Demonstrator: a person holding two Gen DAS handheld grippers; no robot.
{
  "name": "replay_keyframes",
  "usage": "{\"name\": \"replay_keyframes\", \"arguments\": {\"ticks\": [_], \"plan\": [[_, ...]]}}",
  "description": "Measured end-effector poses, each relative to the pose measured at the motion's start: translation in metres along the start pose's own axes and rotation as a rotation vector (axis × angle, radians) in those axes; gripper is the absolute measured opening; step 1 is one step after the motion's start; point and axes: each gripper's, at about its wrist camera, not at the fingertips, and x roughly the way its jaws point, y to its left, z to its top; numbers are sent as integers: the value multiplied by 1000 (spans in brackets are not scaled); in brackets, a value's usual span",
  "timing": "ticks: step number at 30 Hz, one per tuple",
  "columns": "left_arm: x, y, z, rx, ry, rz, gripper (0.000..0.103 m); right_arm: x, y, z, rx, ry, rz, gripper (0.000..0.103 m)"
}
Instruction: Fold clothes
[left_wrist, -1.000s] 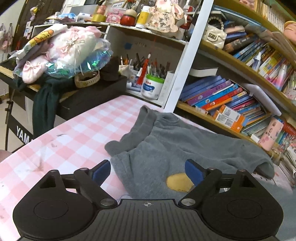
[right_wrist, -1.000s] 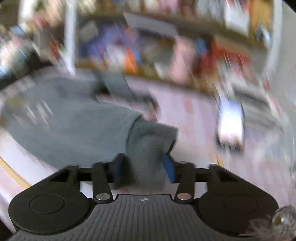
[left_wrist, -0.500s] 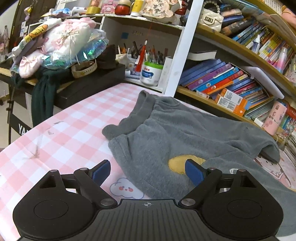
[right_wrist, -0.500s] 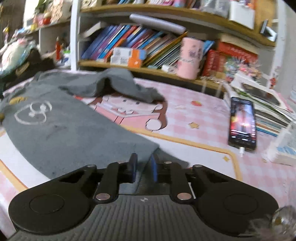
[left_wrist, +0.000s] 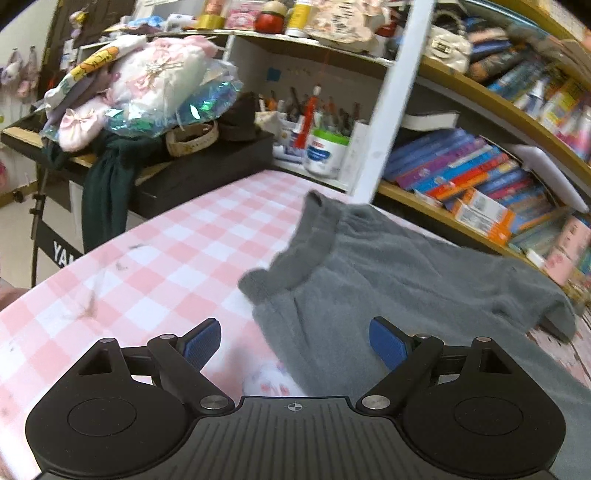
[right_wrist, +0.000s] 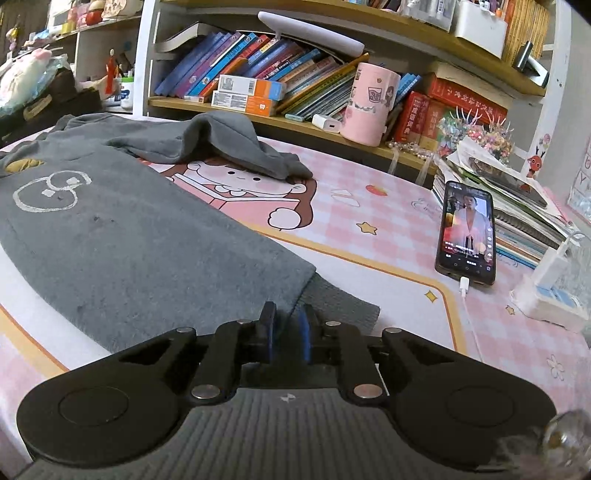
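Note:
A grey fleece garment (left_wrist: 388, 280) lies spread on the pink checked table (left_wrist: 166, 258). It has a ribbed band at its left end and a white outline print (right_wrist: 48, 190). My left gripper (left_wrist: 295, 343) hangs open just above the garment's near left edge, with nothing between its blue pads (left_wrist: 201, 343). In the right wrist view the garment (right_wrist: 129, 240) stretches away to the left. My right gripper (right_wrist: 288, 332) is shut on its near ribbed cuff (right_wrist: 340, 302), low over the table mat (right_wrist: 388, 221). A second limb lies bunched at the back.
A lit phone (right_wrist: 466, 232) on a cable lies right of the cuff, beside a stack of books (right_wrist: 517, 206) and a white plug strip (right_wrist: 550, 295). A pink cup (right_wrist: 369, 103) and bookshelves line the back. Piled soft things (left_wrist: 147, 85) sit far left.
My right gripper's jaws have closed on the cuff, which earlier sat loosely between them, and it has sunk slightly. The left gripper has stayed open while its view tilted a little.

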Motion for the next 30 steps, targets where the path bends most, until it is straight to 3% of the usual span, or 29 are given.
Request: {"name": "replay_keyframes", "arguments": {"ticks": [2,4,5,6,9,11,13,16,19,24,30], "plan": [[15,4,5,-33,21,17,87,-1,1,0,4,-1,-6,14],[25,5,6,-36,20,38,79,-1,2,-1,10,-2,-12,15],[27,3,6,-24,21,36,63,-2,3,-1,13,-2,-15,15],[28,2,5,-16,20,26,36,-2,3,-1,17,-1,-18,15],[33,7,7,-7,45,-41,16,0,4,-1,27,4,-17,19],[31,15,11,-25,57,-77,12,3,9,0,12,12,-19,23],[12,32,17,-81,-16,-73,12,4,15,2,-17,14,-31,23],[-14,51,18,-127,-97,-24,11,4,19,5,5,3,67,23],[-24,56,11,-73,-85,72,11,8,31,9,-7,-9,126,23],[-22,72,1,-120,-42,74,13,10,41,14,-38,-8,129,24],[-17,67,-3,-52,-19,104,15,11,35,12,1,-13,144,25]]}}
